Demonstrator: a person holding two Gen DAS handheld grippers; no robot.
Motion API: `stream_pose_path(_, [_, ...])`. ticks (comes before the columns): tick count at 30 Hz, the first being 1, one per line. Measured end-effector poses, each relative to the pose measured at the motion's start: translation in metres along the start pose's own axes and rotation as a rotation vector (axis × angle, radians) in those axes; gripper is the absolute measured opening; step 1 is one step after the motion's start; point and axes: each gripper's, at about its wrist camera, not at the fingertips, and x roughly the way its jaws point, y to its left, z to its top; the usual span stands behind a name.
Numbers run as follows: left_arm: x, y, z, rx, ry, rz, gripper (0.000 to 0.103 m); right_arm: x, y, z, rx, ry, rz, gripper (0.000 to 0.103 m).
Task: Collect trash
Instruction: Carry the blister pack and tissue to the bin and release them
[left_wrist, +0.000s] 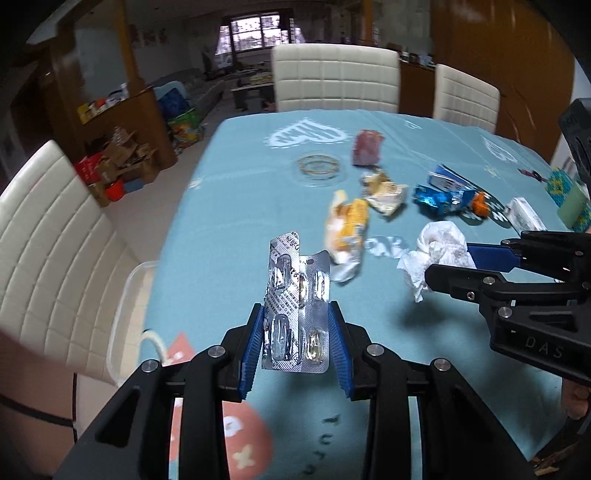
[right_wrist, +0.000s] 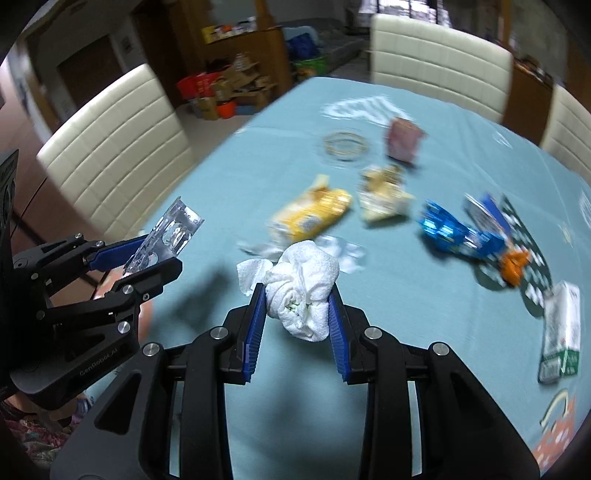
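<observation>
A: What is the left tool (left_wrist: 297, 334) carrying?

B: A silver blister pack (left_wrist: 295, 306), pinched between its blue pads in the lower middle of the left wrist view. The pack stands up from the pads, bent along its length, with clear capsule pockets showing.

A: And the right tool (right_wrist: 297, 314)?

B: It is clamped on a crumpled white tissue (right_wrist: 303, 288), low in the middle of the right wrist view. The tissue bulges out above and below the pads, clear of the tabletop (right_wrist: 406, 332).

A: What else lies about?

B: On the light blue cloth, toward the upper middle of the right wrist view, a yellow wrapper (right_wrist: 310, 218) lies beside a pale crumpled wrapper (right_wrist: 382, 195). A blue wrapper (right_wrist: 454, 229) sits at the right, with an orange scrap (right_wrist: 511, 264) just beside it, and a white and green box (right_wrist: 561, 332) near the right edge. Farther back are a pink packet (right_wrist: 402, 142) and a round glass dish (right_wrist: 345, 146).

A: Around the tabletop?

B: Cream chairs (right_wrist: 110, 155) at the left and far side.
</observation>
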Motion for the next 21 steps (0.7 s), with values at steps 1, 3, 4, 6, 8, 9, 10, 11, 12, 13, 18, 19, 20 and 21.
stream_pose_path(1, [-0.003, 0.010, -0.003, -0.023, -0.001, 0.019, 0.034, 0.002, 0.006, 0.002, -0.014, 0.002, 0.008, 0.035])
stream_pose_path(3, [-0.007, 0.026, -0.008, -0.057, -0.001, 0.045, 0.034, 0.008, 0.024, 0.009, -0.055, 0.007, 0.030, 0.035])
stream_pose_path(4, [-0.008, 0.032, -0.011, -0.070, 0.000, 0.055, 0.034, 0.010, 0.030, 0.012, -0.070, 0.009, 0.039, 0.035])
stream_pose_path(6, [-0.010, 0.047, -0.015, -0.101, 0.002, 0.080, 0.034, 0.016, 0.047, 0.019, -0.109, 0.012, 0.060, 0.035])
stream_pose_path(8, [-0.013, 0.064, -0.020, -0.135, 0.003, 0.109, 0.034, 0.020, 0.059, 0.026, -0.141, 0.011, 0.077, 0.035])
stream_pose_path(9, [-0.014, 0.074, -0.022, -0.157, 0.004, 0.124, 0.034, 0.023, 0.066, 0.030, -0.157, 0.010, 0.086, 0.035])
stream_pose_path(10, [-0.015, 0.080, -0.022, -0.169, 0.005, 0.133, 0.034, 0.025, 0.074, 0.035, -0.174, 0.008, 0.095, 0.035])
stream_pose_path(11, [-0.016, 0.087, -0.023, -0.182, 0.005, 0.145, 0.034, 0.028, 0.082, 0.040, -0.190, 0.006, 0.104, 0.035])
stream_pose_path(12, [-0.016, 0.093, -0.023, -0.193, 0.004, 0.156, 0.034, 0.030, 0.088, 0.044, -0.202, 0.004, 0.110, 0.036])
stream_pose_path(13, [-0.017, 0.101, -0.024, -0.206, 0.002, 0.169, 0.034, 0.033, 0.097, 0.050, -0.219, 0.001, 0.121, 0.036])
stream_pose_path(18, [-0.017, 0.137, -0.024, -0.265, -0.002, 0.214, 0.034, 0.044, 0.123, 0.071, -0.265, -0.008, 0.156, 0.037])
stream_pose_path(19, [-0.016, 0.141, -0.023, -0.271, -0.002, 0.220, 0.034, 0.047, 0.128, 0.075, -0.273, -0.010, 0.161, 0.037])
stream_pose_path(20, [-0.014, 0.148, -0.021, -0.280, -0.003, 0.229, 0.034, 0.050, 0.135, 0.082, -0.285, -0.014, 0.167, 0.037])
stream_pose_path(21, [-0.014, 0.153, -0.021, -0.284, -0.004, 0.234, 0.034, 0.053, 0.138, 0.085, -0.291, -0.016, 0.173, 0.037])
